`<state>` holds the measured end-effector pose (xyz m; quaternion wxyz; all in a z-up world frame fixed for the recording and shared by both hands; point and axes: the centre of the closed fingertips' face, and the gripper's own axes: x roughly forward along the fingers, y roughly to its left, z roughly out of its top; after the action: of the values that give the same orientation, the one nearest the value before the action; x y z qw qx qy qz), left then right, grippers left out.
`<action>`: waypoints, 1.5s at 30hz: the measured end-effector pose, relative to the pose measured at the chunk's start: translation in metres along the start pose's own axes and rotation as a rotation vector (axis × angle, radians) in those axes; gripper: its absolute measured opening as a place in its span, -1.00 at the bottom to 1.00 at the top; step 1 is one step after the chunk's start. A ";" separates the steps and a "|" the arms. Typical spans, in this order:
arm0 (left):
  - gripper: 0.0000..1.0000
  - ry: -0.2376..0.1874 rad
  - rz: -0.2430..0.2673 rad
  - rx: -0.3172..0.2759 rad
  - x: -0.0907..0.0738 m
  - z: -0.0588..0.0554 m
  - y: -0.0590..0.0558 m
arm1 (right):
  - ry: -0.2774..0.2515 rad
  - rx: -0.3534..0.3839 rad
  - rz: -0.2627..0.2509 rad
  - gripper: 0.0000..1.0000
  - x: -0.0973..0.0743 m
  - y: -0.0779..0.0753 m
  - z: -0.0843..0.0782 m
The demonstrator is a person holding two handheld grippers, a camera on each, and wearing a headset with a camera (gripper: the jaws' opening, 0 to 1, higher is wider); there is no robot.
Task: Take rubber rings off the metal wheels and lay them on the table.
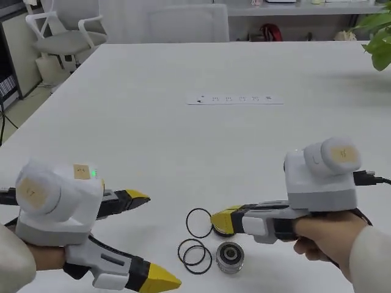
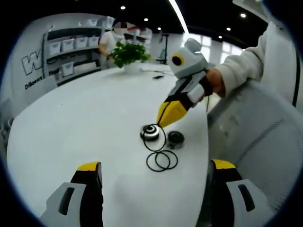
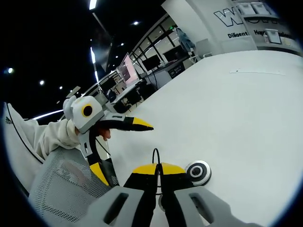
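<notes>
Your right hand-held gripper [image 1: 221, 221], held level, pinches a rubber ring [image 3: 155, 155] beside a metal wheel [image 3: 198, 171]; your left hand-held gripper [image 1: 157, 240] is spread wide.

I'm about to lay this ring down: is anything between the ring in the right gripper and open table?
Nothing visible blocks it. The ring pinched in the right gripper has bare table beneath it. Two laid rings and a wheel lie close by, on the near side.

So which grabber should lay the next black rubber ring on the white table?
Right. The right gripper looks shut on a thin black rubber ring beside the round metal wheel; the left gripper is open, farther off.
</notes>
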<state>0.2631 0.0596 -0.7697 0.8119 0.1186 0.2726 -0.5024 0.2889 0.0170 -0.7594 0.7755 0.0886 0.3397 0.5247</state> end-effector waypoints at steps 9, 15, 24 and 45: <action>0.91 0.027 -0.021 0.009 0.002 -0.005 -0.005 | 0.061 -0.031 0.017 -1.00 0.008 0.007 -0.016; 0.89 0.037 -0.022 0.012 0.003 -0.008 -0.004 | 0.087 -0.061 0.033 -1.00 0.014 0.013 -0.024; 0.88 0.054 -0.029 0.018 0.003 -0.012 -0.005 | 0.142 -0.080 0.052 -1.00 0.020 0.018 -0.039; 0.89 0.071 -0.037 0.023 0.004 -0.015 -0.006 | 0.157 -0.144 -0.012 -1.00 0.017 0.002 -0.041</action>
<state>0.2541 0.0604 -0.7836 0.7907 0.1409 0.2976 -0.5161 0.2656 0.0238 -0.7968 0.7540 -0.0107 0.3616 0.5483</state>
